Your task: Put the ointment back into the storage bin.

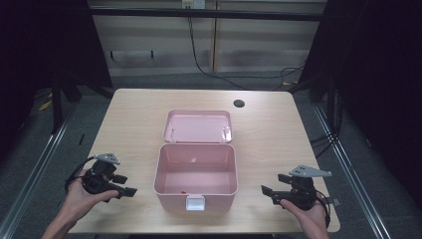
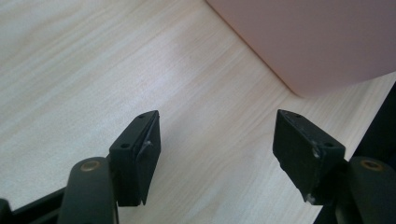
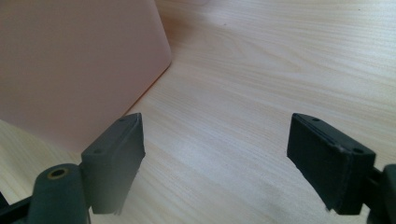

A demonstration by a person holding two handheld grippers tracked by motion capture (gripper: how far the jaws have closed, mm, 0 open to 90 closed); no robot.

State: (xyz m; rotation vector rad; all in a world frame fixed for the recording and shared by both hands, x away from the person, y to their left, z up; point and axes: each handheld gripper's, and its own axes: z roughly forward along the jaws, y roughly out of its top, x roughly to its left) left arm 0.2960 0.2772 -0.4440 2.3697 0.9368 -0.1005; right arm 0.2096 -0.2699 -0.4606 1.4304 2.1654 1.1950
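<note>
Pink storage box (image 1: 194,174) standing open near the front middle of the pale wooden worktop (image 1: 134,114), its latch tab facing the person. The lid (image 1: 198,126) is lying flat directly behind it, inner side up and touching the back rim, probably so that the whole cavity stays reachable from above. The interior is looking almost bare; a small red speck is showing near the front wall, too small to identify.

Left gripper (image 1: 130,191) is resting low beside the box's left wall, apart from it, with its fingers (image 2: 140,154) spread wide and grasping nothing; bare wood is lying between them in the left gripper view, where the box's rounded corner (image 2: 322,42) is rising just beyond. Right gripper (image 1: 266,192) is sitting in mirror position off the right wall, fingers (image 3: 114,161) likewise released and empty, the pink wall (image 3: 70,65) close on one side in the right gripper view.

Both tools are pointing inward at the box from either flank, a symmetric stance suited to gripping or steadying it from two sides. A dark round hole (image 1: 239,103) is marking the worktop's far edge.
</note>
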